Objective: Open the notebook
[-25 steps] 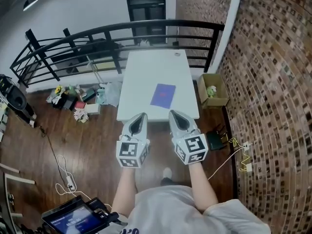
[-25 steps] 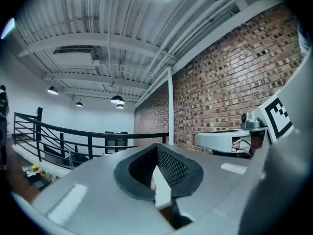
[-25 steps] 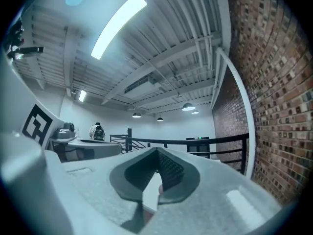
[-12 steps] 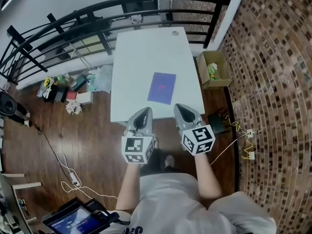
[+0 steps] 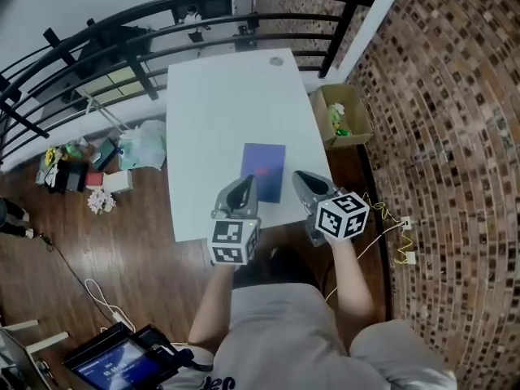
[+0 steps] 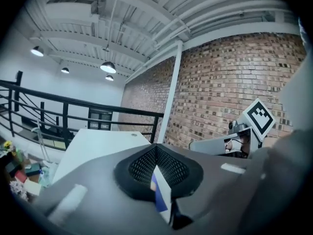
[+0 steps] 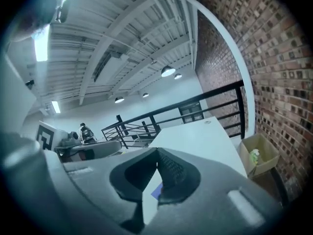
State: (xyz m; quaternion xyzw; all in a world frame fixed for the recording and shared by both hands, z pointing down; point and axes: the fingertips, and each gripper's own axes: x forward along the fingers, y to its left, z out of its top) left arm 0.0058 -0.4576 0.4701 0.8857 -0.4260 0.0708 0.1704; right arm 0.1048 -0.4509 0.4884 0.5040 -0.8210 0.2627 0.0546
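Note:
A closed blue-purple notebook lies flat on the white table, close to its near edge. My left gripper hovers at the notebook's near left corner, shut and empty. To the notebook's near right my right gripper is shut too, with nothing in it. In the left gripper view the shut jaws let a sliver of the notebook show below them. The right gripper view shows its shut jaws and a blue scrap of the notebook beneath.
A small round thing sits at the table's far end. A cardboard box stands on the floor to the right, by the brick wall. A black railing runs behind the table. Bags and clutter lie at the left.
Both grippers have come forward and down, from short of the table to over its near edge beside the notebook. Both stayed shut.

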